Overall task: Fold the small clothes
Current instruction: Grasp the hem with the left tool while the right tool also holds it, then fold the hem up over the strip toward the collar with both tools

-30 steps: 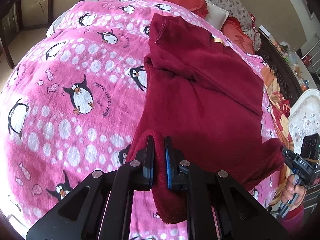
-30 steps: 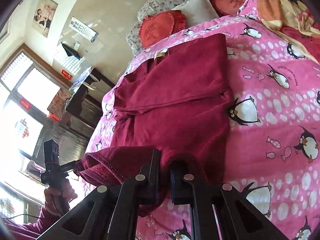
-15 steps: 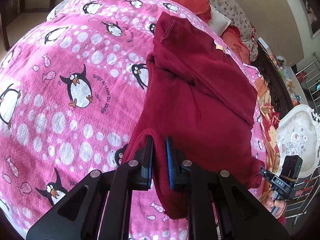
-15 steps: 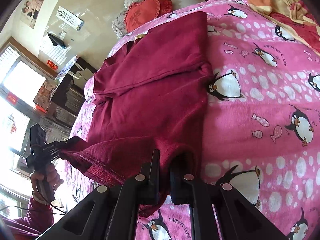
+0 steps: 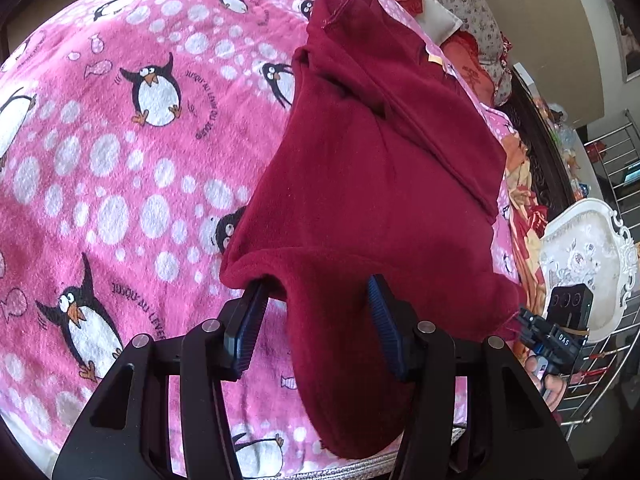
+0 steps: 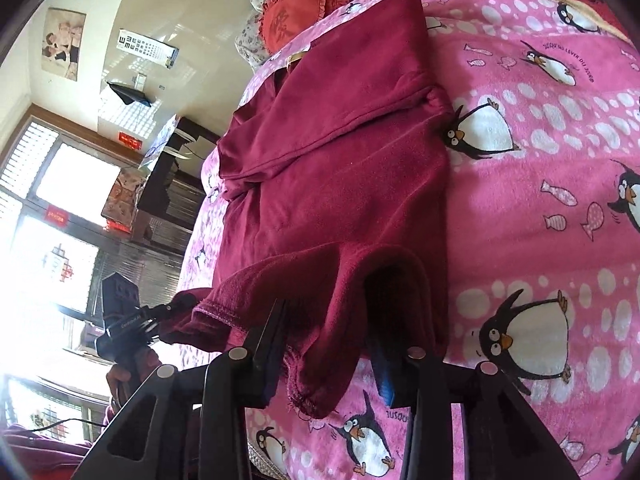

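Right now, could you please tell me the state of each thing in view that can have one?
Left tool: open, hem draped between its fingers.
Right tool: open, hem hanging between its fingers.
Red garment: partly folded, top panel folded across, bottom hem lifted off the bed.
Penguin blanket: spread flat under the garment.
Red cushion: lying at the head of the bed.

Dark red fleece garment is lying on pink penguin-print blanket, its near hem draping betw. both grippers' spread fingers; round red cushion is sitting behind garment.
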The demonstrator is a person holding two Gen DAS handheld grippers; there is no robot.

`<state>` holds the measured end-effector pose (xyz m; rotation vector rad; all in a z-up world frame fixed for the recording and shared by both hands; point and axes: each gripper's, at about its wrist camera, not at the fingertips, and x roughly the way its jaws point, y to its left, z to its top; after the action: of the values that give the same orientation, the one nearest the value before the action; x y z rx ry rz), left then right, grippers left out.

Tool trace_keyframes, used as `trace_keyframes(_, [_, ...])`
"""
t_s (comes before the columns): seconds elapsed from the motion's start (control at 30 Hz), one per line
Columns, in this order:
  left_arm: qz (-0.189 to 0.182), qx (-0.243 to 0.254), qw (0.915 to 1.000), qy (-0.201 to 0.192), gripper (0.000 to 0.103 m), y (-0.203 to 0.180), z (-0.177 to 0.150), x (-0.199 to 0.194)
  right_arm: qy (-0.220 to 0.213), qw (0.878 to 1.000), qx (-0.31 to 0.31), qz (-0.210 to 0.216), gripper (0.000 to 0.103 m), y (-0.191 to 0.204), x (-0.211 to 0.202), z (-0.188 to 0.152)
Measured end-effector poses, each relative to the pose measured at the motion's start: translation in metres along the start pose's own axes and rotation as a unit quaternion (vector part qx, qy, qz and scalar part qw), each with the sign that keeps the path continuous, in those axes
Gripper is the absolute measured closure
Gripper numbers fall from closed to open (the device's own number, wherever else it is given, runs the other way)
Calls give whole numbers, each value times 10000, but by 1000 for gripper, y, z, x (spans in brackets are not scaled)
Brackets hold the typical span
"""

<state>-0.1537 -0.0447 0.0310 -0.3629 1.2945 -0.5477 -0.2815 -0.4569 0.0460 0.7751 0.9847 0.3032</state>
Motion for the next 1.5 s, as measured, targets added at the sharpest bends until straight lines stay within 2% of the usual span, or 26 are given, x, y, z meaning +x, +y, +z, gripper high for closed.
trace_keyframes(0.1, [50, 175, 9998, 96, 53, -4, -2, 6, 65, 10000, -12, 45, 69, 0, 7, 1])
trace_keyframes(0.13, [136, 298, 9994, 97, 57, -7, -2, 7, 40, 10000, -44, -6, 81, 0, 9, 1])
trace_keyframes(0.17, [223, 392, 9989, 91, 70, -9, -2, 7, 18, 9999, -128, -96, 88, 2, 10, 1])
trace_keyframes(0.2, [256, 445, 9986, 102, 80, -10, -1, 7, 0, 9995, -235, -218, 94, 5, 9, 1])
trace_keyframes(0.23, [213, 450, 9987, 103, 82, -11, 1, 6, -41, 9993, -293, -245, 95, 7, 7, 3])
trace_keyframes(0.3, [138, 467, 9988, 16, 92, -14, 11, 2, -165, 9992, -354, -58, 95, 14, -2, 7])
trace_keyframes(0.5, [-153, 425, 9977, -500, 94, -31, 66, -17, -651, 9953, -610, 381, 95, 38, -26, 44])
trace_keyframes(0.67, [-256, 540, 9944, -870, 94, -58, 123, -18, -1142, 9899, -810, 239, 96, 51, -33, 91])
trace_keyframes(0.77, [-301, 505, 9936, -963, 94, -65, 159, -11, -1357, 9871, -838, 108, 96, 53, -33, 124])
trace_keyframes(0.97, [24, 436, 9932, -1082, 94, -72, 222, 16, -1424, 9871, -728, -117, 96, 38, -14, 189])
trace_keyframes(1.07, [-37, 266, 9951, -948, 94, -63, 244, 34, -1389, 9886, -515, -257, 96, 20, 4, 221])
trace_keyframes(1.13, [-8, 206, 9962, -851, 94, -58, 251, 41, -1188, 9922, -161, -344, 94, 3, 21, 239])
trace_keyframes(1.17, [-22, 239, 9962, -832, 93, -59, 251, 41, -1135, 9929, -29, -360, 91, -2, 25, 244])
trace_keyframes(1.2, [-46, 325, 9961, -819, 91, -61, 251, 39, -1140, 9930, 12, -306, 82, -5, 25, 248])
trace_keyframes(1.23, [-70, 426, 9958, -813, 89, -63, 251, 37, -1201, 9924, -40, -260, 66, -5, 21, 250])
trace_keyframes(1.27, [-100, 520, 9953, -805, 83, -66, 251, 33, -1315, 9910, -116, -230, 59, -3, 14, 250])
trace_keyframes(1.33, [-74, 625, 9942, -872, 66, -69, 252, 26, -1619, 9865, -166, -164, 57, -1, -6, 249])
trace_keyframes(1.37, [33, 642, 9923, -1056, 41, -72, 252, 20, -1802, 9833, -150, -221, 57, -1, -17, 247])
trace_keyframes(1.4, [111, 649, 9891, -1318, 25, -73, 251, 11, -1912, 9811, -146, -274, 57, 0, -25, 246])
trace_keyframes(1.43, [71, 650, 9860, -1531, 23, -73, 251, 4, -1993, 9794, -194, -272, 57, 2, -32, 242])
trace_keyframes(1.5, [-139, 629, 9844, -1635, 23, -73, 250, -6, -1894, 9803, -479, -282, 57, 10, -33, 232])
